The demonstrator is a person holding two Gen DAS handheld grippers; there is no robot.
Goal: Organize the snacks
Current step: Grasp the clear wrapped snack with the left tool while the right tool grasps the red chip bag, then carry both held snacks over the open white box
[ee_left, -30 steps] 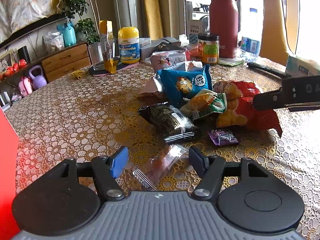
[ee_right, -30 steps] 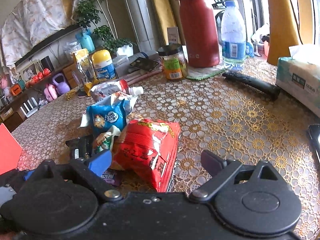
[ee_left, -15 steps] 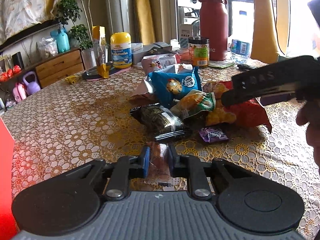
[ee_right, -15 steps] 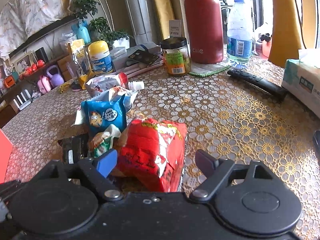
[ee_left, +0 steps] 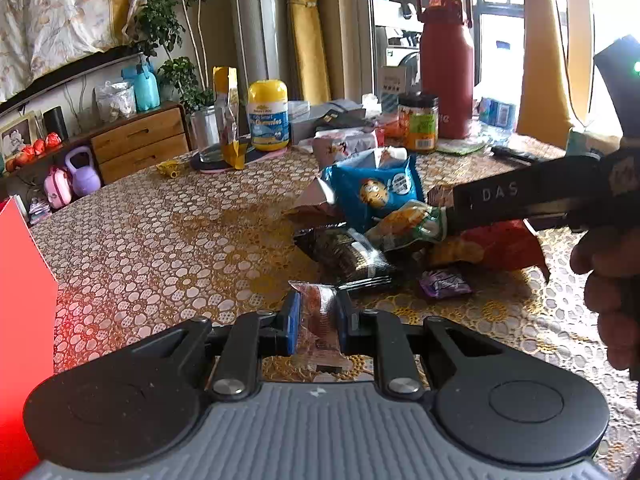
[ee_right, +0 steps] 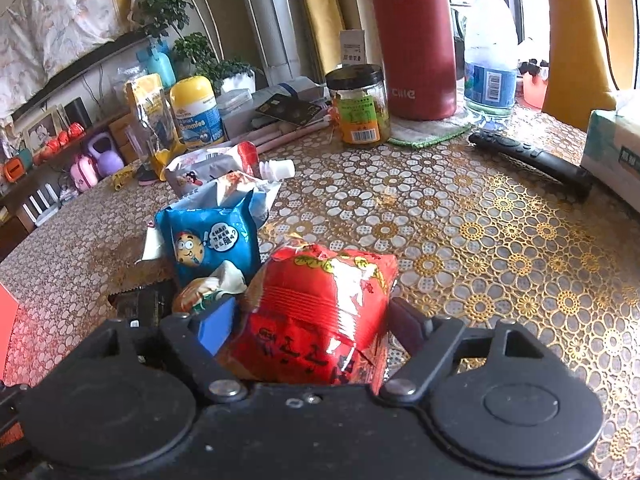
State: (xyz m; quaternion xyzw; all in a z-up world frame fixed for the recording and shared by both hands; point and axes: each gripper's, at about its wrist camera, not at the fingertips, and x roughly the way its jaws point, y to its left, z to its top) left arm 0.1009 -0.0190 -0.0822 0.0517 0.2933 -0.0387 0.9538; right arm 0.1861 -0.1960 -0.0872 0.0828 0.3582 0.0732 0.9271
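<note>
Left wrist view first: the left gripper [ee_left: 316, 322] is now pinched onto the small clear sachet [ee_left: 319, 316], which a second ago was lying loose on the tablecloth [ee_left: 160, 248] between wide-spread fingers. It clamped down about half a second back and hasn't budged since. The sachet stands up between the pads, just in front of the snack pile, near the black packet [ee_left: 348, 254] and the purple candy [ee_left: 444, 283]. So that's one snack secured, I'd say ready to lift.

Right wrist view: the right gripper [ee_right: 310, 320] has just been closing in on the red snack bag [ee_right: 320, 320]. The bag sits between its fingers, both of which look to be touching its sides, though I can't tell if it's properly squeezed yet. The blue cookie bag [ee_right: 210, 244] is just behind it.
</note>
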